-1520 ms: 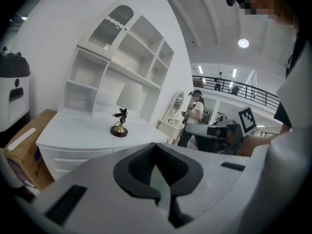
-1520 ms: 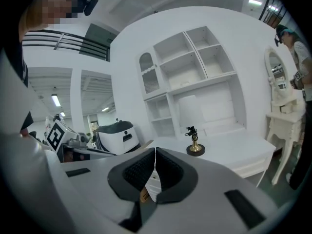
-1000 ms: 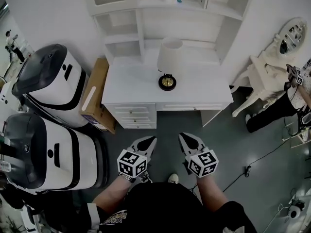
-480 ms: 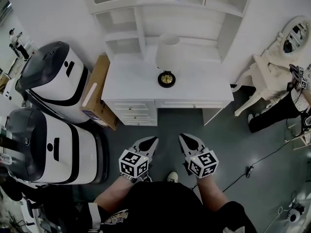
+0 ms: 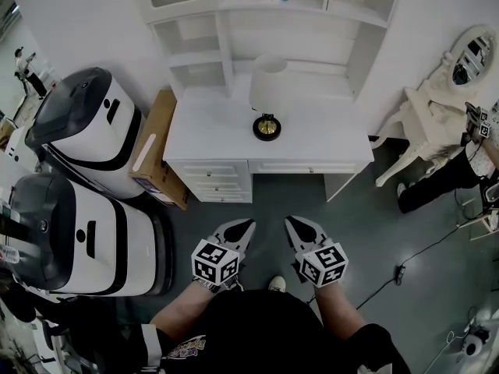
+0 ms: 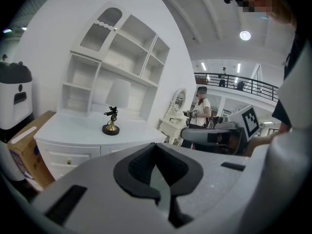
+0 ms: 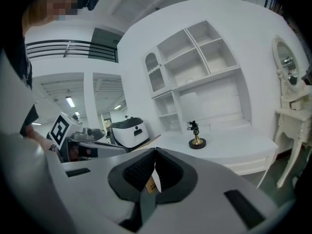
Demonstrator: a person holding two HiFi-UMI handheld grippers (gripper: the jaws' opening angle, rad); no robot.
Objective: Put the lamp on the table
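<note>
Head view: lamp stands on white table beneath wall shelves.

A white machine with a dark domed top is standing at the left on the grey floor, with a second machine just beside it. A cardboard box is leaning against the upper one. A white shelf unit is rising along the back wall. At the right, a person in dark trousers is standing by a white dressing stand with an oval mirror, and a cable is trailing across the floor.
</note>
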